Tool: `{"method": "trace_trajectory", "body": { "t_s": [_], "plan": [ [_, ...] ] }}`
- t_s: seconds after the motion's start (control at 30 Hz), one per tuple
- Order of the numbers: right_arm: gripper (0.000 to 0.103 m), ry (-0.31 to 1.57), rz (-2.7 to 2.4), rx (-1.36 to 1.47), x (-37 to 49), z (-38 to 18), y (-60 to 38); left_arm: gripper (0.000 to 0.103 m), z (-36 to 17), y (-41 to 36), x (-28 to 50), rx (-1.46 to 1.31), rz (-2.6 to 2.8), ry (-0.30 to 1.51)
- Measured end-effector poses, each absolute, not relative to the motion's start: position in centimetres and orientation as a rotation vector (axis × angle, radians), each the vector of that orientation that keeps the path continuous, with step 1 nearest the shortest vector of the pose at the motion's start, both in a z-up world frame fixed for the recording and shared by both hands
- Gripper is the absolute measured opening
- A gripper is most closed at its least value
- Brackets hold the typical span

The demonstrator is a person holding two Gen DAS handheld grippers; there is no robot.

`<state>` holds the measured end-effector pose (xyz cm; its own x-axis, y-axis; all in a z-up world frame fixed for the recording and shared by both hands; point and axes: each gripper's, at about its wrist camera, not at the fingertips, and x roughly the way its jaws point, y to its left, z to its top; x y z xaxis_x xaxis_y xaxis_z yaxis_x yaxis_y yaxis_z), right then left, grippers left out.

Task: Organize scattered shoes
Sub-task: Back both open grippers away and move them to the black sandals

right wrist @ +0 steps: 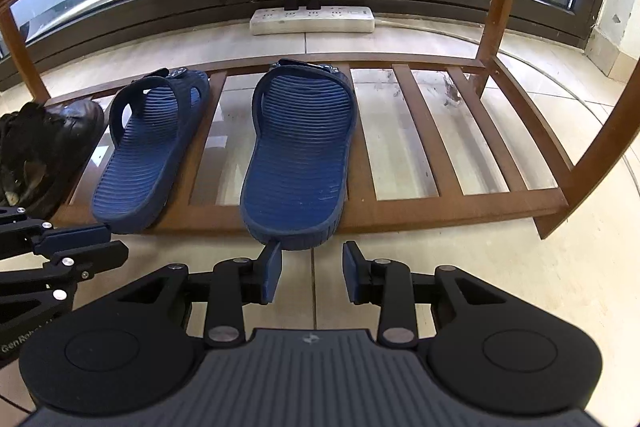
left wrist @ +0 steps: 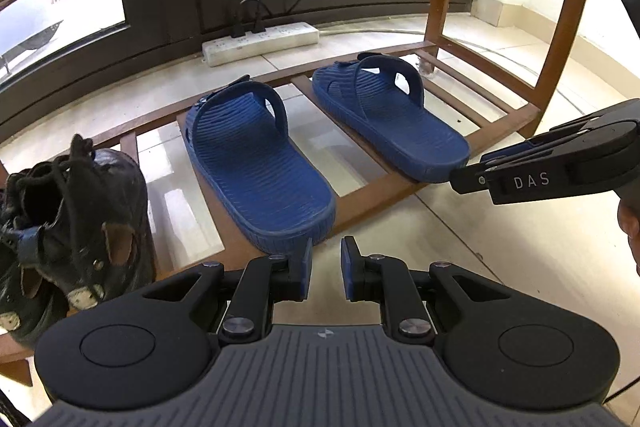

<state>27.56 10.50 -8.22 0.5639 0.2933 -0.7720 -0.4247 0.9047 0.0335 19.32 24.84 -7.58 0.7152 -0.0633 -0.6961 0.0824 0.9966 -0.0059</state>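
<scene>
Two blue slippers sit side by side on the slatted bottom shelf (right wrist: 448, 213), heels at its front edge. The left gripper (left wrist: 326, 269) hangs just behind the left slipper (left wrist: 256, 167), jaws narrowly apart, empty. The right gripper (right wrist: 310, 269), wider, empty, faces the right slipper (right wrist: 300, 155); bare slats lie beyond, to its right.
</scene>
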Motion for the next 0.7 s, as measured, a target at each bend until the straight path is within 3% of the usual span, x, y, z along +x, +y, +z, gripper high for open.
{"method": "trace_trajectory", "body": {
  "t_s": [0.43,0.7],
  "plan": [
    [0.045,0.870,0.424,-0.164,26.2,-6.8,9.0,0.019,-6.0,22.9,18.2,0.013,-0.089,0.772],
    [0.049,0.848,0.401,-0.161,23.5,-3.0,6.7,0.031,-2.8,20.9,16.8,0.003,-0.085,0.746]
  ]
}}
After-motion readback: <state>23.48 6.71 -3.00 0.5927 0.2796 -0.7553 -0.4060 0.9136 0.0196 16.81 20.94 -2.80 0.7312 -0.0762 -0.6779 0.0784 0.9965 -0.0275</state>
